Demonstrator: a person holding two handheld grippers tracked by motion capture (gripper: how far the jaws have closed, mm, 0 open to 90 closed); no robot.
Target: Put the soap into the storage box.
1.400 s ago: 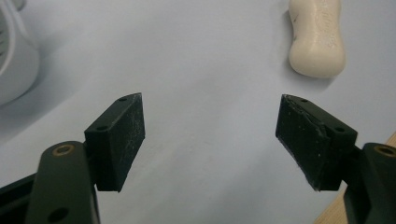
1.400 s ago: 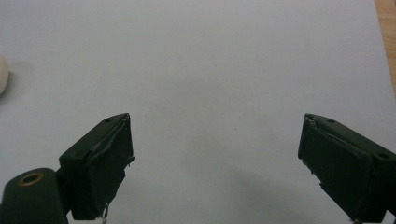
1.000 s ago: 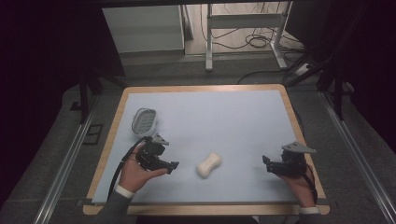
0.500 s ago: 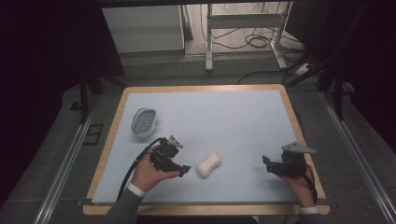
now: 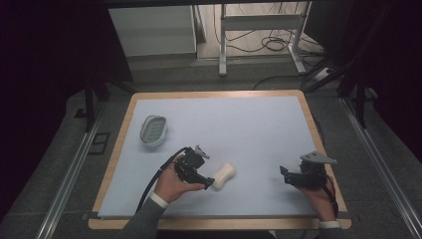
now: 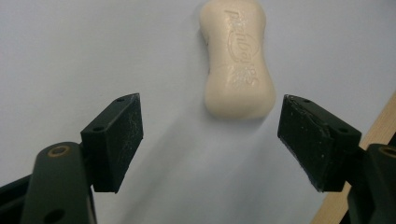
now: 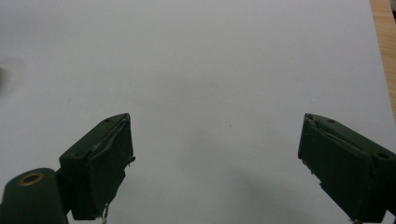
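A cream bar of soap [image 5: 225,175] with raised lettering lies flat on the pale blue mat, near the front centre. My left gripper [image 5: 209,182] is right beside its near end, jaws open. In the left gripper view the soap [image 6: 237,60] lies just beyond the two black fingertips, and the gripper [image 6: 209,126] is open around empty mat. My right gripper [image 5: 284,175] rests at the front right, open, with only mat between its fingers [image 7: 215,140]. A grey soap dish [image 5: 153,130] sits at the left of the mat.
The mat [image 5: 239,124] lies on a wood-edged table [image 5: 308,107]. Metal rails run along both sides on the floor. A white cabinet and a metal stand with cables are beyond the far edge.
My left gripper has moved right, from near the soap dish to the soap's near end. The right gripper and the soap have stayed still.
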